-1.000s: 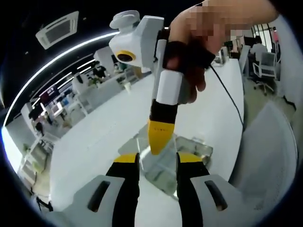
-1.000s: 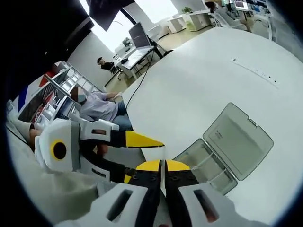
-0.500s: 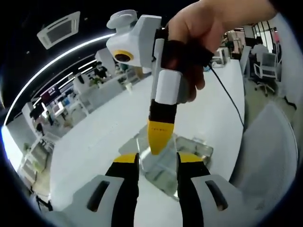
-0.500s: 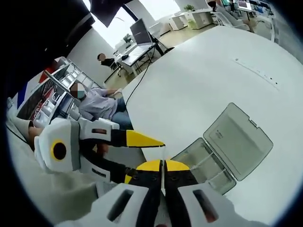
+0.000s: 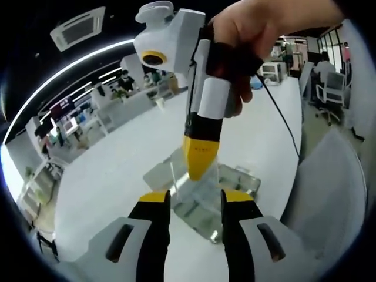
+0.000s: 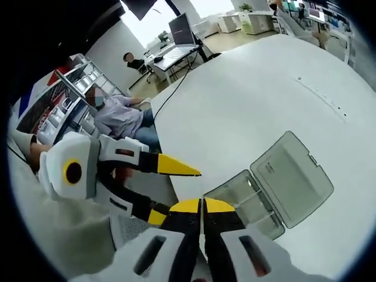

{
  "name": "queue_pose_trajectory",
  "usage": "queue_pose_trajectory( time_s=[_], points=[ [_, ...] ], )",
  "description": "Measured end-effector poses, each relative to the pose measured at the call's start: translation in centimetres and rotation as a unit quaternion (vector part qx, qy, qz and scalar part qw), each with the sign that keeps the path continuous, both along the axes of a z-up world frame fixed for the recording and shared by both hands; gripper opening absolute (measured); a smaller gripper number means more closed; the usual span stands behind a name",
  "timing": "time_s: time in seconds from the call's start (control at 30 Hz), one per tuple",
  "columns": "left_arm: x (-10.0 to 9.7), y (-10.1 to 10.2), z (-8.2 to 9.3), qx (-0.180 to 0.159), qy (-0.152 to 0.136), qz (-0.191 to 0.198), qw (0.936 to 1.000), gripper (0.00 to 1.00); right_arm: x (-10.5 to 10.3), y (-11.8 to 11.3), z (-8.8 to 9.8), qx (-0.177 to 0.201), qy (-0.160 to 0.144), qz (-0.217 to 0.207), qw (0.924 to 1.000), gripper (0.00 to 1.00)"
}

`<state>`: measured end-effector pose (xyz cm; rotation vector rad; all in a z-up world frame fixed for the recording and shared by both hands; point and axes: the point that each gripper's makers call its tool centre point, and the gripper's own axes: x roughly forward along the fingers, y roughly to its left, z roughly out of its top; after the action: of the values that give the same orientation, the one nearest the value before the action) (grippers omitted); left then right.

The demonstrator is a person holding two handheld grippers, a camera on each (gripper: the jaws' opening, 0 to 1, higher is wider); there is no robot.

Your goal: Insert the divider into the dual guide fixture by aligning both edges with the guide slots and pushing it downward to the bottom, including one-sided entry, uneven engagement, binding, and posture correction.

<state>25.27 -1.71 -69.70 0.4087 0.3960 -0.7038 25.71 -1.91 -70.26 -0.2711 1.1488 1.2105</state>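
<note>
The fixture is a clear plastic box with its lid folded open flat on the white table. In the left gripper view it lies just past my jaws. My right gripper, held by a hand, points down over the box, shut on a thin clear divider that hangs below its yellow tip. The sheet is hard to make out. In its own view my right gripper has its jaws pressed together. My left gripper stands open, one jaw on each side of the divider, and it enters from the left.
The white table stretches wide around the box. A black cable trails across it from the right gripper. People sit at desks beyond the table's far edge. Shelves and office desks stand in the background.
Both views have shifted slightly with the hands. The right gripper with the divider sits a little higher over the box. Neither gripper's jaws have changed.
</note>
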Motion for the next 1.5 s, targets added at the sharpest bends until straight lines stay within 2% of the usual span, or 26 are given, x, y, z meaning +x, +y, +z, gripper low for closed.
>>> queue_pose_trajectory(
  time_s=[0.2, 0.4, 0.53, 0.77, 0.97, 1.1, 1.2, 1.5],
  points=[
    [-0.4, 0.5, -0.6, -0.029, 0.031, 0.013, 0.999, 0.42, -0.1, -0.1, -0.5, -0.018, -0.014, 0.021, 0.9995, 0.0],
    [-1.1, 0.9, -1.3, -0.039, 0.053, 0.017, 0.9977, 0.51, 0.0, -0.3, -1.2, -0.041, -0.039, 0.049, 0.9972, 0.0],
    [-1.6, 1.4, -1.8, -0.054, 0.07, 0.023, 0.9958, 0.57, -0.2, -0.1, -1.5, -0.047, -0.044, 0.059, 0.9962, 0.0],
    [-2.1, 2.6, -2.1, -0.072, 0.083, 0.04, 0.9931, 0.6, 0.0, 0.2, -2.5, -0.069, -0.065, 0.088, 0.9917, 0.0],
    [-2.4, 3.5, -2.6, -0.095, 0.102, 0.058, 0.9885, 0.64, 0.2, 0.4, -3.5, -0.086, -0.084, 0.113, 0.9863, 0.0],
    [-2.6, 3.8, -2.7, -0.095, 0.104, 0.062, 0.9881, 0.66, 0.1, 0.6, -3.8, -0.093, -0.096, 0.132, 0.9823, 0.0],
    [-2.7, 4.0, -2.9, -0.097, 0.109, 0.064, 0.9872, 0.67, 0.2, 0.7, -4.3, -0.101, -0.111, 0.155, 0.9764, 0.0],
    [-2.9, 4.6, -3.4, -0.107, 0.125, 0.07, 0.984, 0.72, 0.5, 0.9, -5.7, -0.12, -0.13, 0.193, 0.9652, 0.0]
  ],
)
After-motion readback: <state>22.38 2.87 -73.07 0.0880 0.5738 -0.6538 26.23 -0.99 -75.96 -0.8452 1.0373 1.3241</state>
